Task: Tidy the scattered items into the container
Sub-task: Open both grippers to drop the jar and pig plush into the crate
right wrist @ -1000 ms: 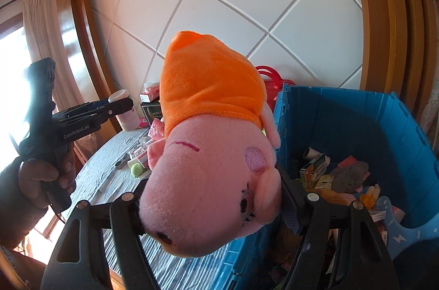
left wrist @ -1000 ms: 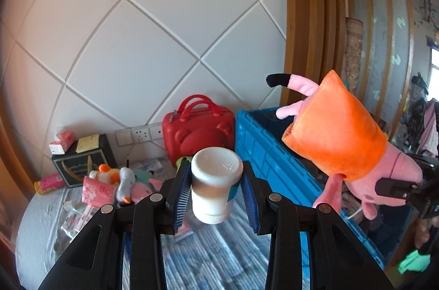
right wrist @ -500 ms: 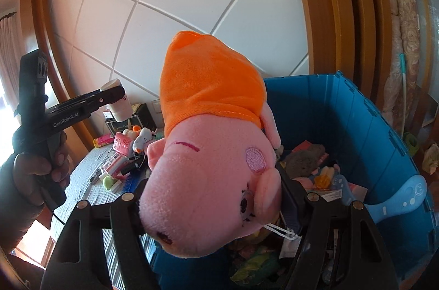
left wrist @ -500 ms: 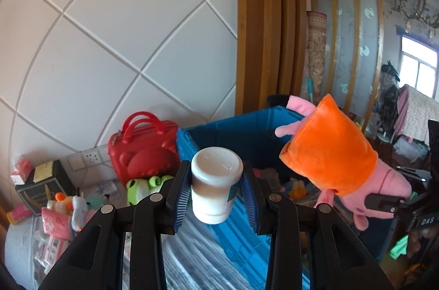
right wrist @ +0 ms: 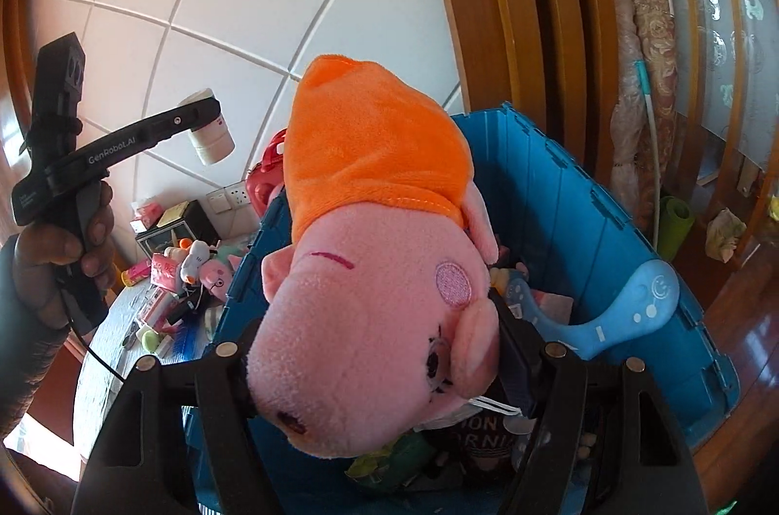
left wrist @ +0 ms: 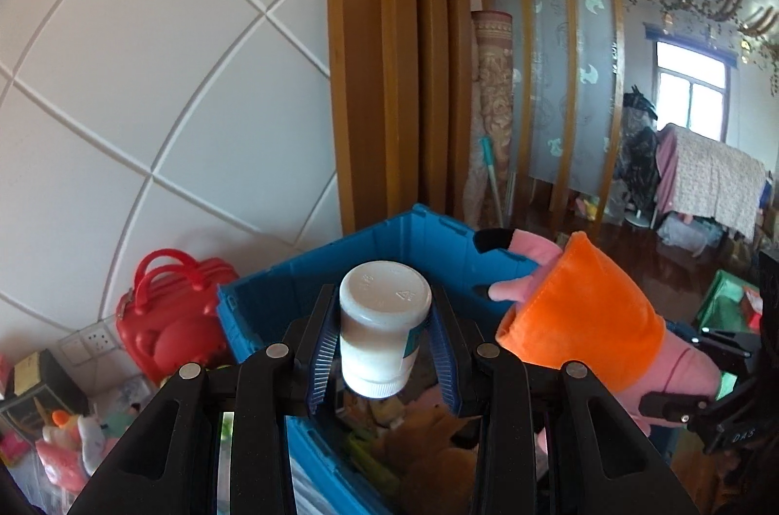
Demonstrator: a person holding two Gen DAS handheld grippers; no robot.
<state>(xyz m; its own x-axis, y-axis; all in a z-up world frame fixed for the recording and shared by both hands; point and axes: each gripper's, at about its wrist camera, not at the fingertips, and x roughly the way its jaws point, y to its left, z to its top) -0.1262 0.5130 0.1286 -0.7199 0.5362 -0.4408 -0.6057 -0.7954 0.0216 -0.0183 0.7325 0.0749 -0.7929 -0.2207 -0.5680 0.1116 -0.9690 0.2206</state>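
My left gripper (left wrist: 384, 349) is shut on a small white bottle (left wrist: 382, 325) and holds it above the near wall of the blue crate (left wrist: 311, 286). My right gripper (right wrist: 375, 349) is shut on the head of a pink plush pig (right wrist: 380, 320) in an orange dress (right wrist: 375, 155), hanging over the open blue crate (right wrist: 599, 213). In the left wrist view the plush pig (left wrist: 584, 325) hangs at the right over the crate. In the right wrist view a hand (right wrist: 58, 247) holds the left gripper (right wrist: 207, 125) with the white bottle (right wrist: 212, 140) at the upper left.
The crate holds several toys, among them a light-blue plastic piece (right wrist: 628, 310). A red toy case (left wrist: 165, 320) stands by the wall left of the crate. Small toys and boxes (right wrist: 180, 271) lie scattered on the striped tabletop (right wrist: 102, 359). Wooden pillars (left wrist: 389, 77) rise behind the crate.
Both grippers have swung toward the crate with their loads. The bottle now hangs over the crate's near wall, and the plush pig sits lower and further over the crate's inside.
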